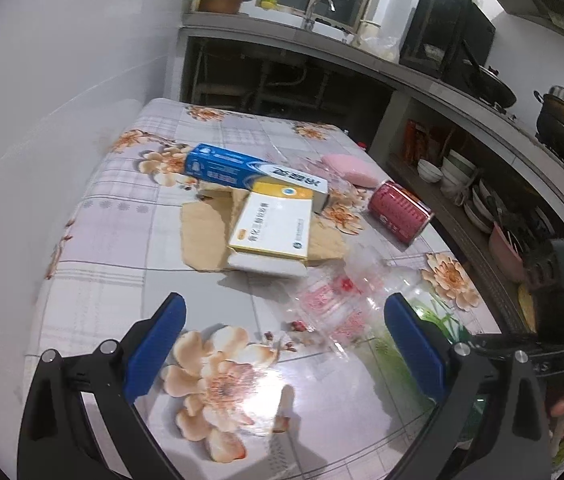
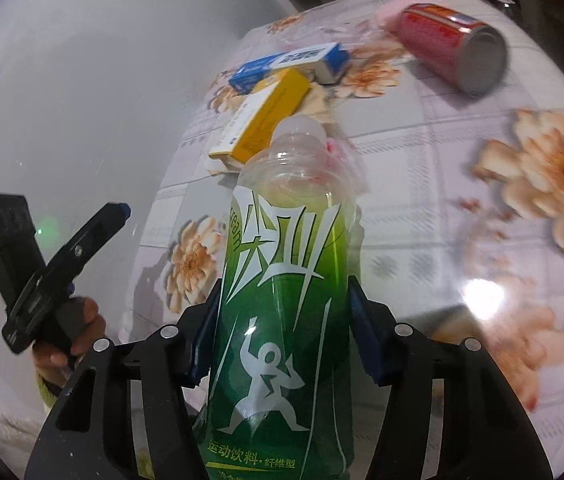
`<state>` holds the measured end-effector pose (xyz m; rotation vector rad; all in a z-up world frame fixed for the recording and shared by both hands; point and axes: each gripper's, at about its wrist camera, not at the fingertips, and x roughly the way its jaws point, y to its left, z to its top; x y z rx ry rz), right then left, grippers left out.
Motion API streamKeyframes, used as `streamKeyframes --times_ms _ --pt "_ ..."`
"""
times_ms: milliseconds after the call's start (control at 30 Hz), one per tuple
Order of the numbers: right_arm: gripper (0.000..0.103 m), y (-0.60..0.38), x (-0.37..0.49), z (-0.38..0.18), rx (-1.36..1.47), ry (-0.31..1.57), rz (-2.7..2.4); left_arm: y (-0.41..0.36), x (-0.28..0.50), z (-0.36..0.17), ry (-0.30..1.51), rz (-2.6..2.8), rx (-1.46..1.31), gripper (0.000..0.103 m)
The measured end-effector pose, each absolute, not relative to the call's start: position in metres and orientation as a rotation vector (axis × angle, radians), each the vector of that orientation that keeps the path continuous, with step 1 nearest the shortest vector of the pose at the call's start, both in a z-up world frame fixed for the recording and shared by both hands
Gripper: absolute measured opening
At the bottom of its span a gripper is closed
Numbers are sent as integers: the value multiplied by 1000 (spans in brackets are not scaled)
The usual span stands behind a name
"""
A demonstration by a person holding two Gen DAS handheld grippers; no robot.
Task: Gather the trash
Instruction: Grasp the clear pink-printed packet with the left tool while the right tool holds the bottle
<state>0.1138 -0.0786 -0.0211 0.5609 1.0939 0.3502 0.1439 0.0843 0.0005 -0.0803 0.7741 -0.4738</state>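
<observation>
While the right tool [image 2: 282, 344] clamps a green bottle [image 2: 282, 300] at frame centre, the left tool [image 1: 282, 344] gapes wide over the bench [image 1: 122, 216], lower frame.

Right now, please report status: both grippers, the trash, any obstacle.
Right gripper shut on green drink bottle. Left gripper open, empty, over table. Red can, yellow box, blue box waiting. Nothing blocking.

Glossy clear-plastic bottle [image 2: 282, 280], metal can [image 2: 448, 46], matt cardboard boxes [image 1: 270, 228]
</observation>
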Motion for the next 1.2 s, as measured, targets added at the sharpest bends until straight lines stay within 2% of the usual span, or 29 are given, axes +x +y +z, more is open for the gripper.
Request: streamKeyframes --times_ms 267,367,533,667,800,933,1200 --pt "54 -120 72 -16 601 1053 277 54 147 -8 799 -503 -46 97" --pt "54 -141 60 -17 641 1038 250 38 143 -10 808 -564 -28 91" --pt "54 -163 45 -26 710 1034 222 3 143 -20 872 -686 -1 70" --pt "54 -171 41 -24 721 1015 192 -27 152 -25 871 -685 82 61" --pt "54 -179 36 -25 743 1003 182 -55 159 -43 918 -634 223 46" --pt "54 -182 30 -24 744 996 183 -61 159 -61 1004 -637 248 32" --pt "54 -183 31 -26 743 995 194 -47 129 -62 1092 -666 183 32"
